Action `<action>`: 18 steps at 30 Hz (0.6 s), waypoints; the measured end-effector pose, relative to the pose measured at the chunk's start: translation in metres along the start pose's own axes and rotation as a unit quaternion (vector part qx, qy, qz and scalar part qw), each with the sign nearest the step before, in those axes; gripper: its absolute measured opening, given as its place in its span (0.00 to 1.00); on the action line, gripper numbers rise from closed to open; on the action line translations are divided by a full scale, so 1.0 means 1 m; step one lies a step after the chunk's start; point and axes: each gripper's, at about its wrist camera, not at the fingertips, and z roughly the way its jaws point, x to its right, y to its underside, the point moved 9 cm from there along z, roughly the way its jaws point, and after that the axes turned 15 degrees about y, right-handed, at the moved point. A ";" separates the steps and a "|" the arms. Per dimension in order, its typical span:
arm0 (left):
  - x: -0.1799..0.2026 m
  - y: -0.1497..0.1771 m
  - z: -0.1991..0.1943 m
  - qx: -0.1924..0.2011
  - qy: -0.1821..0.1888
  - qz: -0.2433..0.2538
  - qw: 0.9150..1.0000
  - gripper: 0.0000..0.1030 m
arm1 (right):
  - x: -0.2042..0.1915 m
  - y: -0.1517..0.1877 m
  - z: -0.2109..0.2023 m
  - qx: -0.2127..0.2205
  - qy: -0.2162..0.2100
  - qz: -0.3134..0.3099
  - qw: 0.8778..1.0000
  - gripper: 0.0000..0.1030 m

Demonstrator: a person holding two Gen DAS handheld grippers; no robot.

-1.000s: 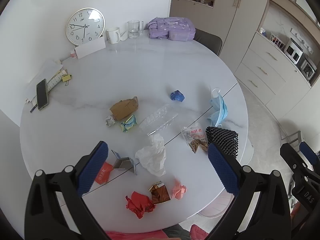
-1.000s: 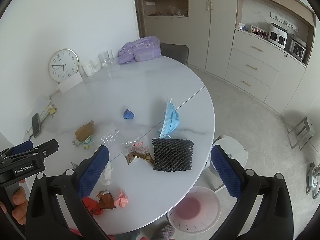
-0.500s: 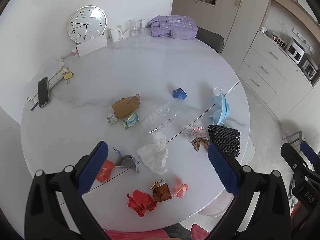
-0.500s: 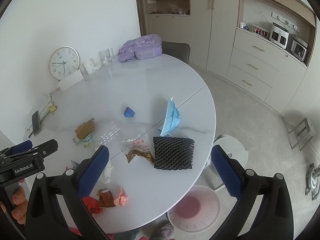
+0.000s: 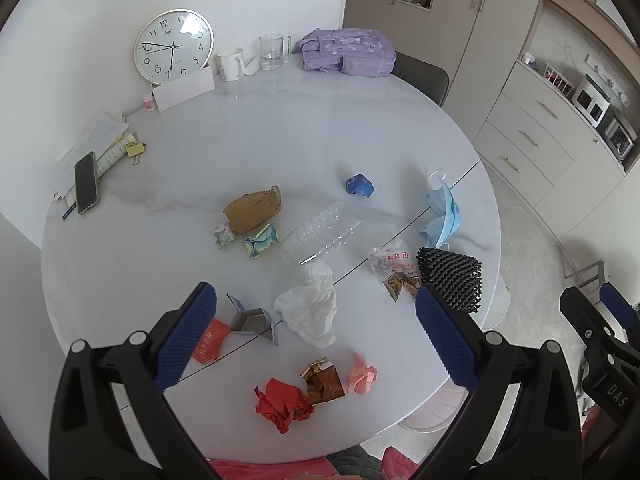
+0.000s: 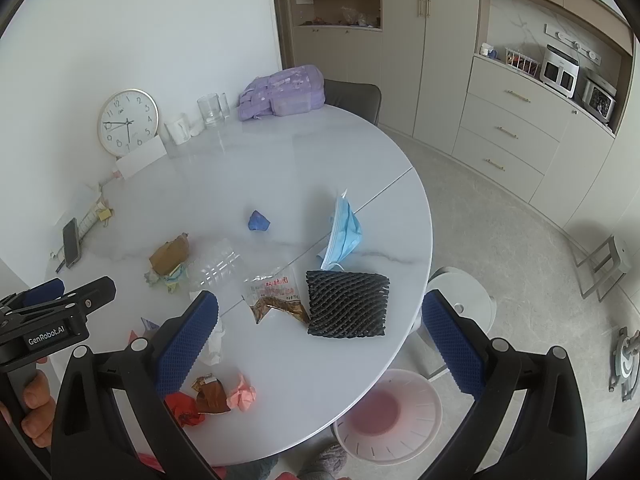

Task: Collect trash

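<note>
Your left tongs [image 5: 316, 328] and right tongs [image 6: 320, 332] both spread, empty, above littered worktop [image 6: 320, 152]; pink bin [image 6: 388, 416] on floor holds nothing visible.

Trash litter [image 5: 308, 312] lies scattered on the table's [image 5: 280, 128] near half; the bin [image 6: 388, 416] stands on the floor beside its edge.

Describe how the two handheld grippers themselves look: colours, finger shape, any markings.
Both are black frames with round silver rivets. The left gripper and the right gripper each carry two fingers faced with blue, knobbly textured pads. Seen from the other camera, the left body reads "GenRobot.AI" in white; the right shows "DAS". No cables show. A hand grips the left handle.
</note>
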 end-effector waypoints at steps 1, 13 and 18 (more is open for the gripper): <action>0.000 0.000 0.000 0.000 0.000 -0.001 1.000 0.92 | 0.000 0.000 0.000 0.000 0.000 0.000 1.000 0.98; -0.003 0.000 0.001 0.000 -0.001 -0.001 1.000 0.92 | -0.001 -0.001 0.002 -0.001 0.000 -0.001 1.000 0.98; -0.004 0.001 0.001 -0.002 -0.001 -0.002 1.000 0.92 | -0.003 0.001 0.002 -0.003 0.000 0.000 1.000 0.98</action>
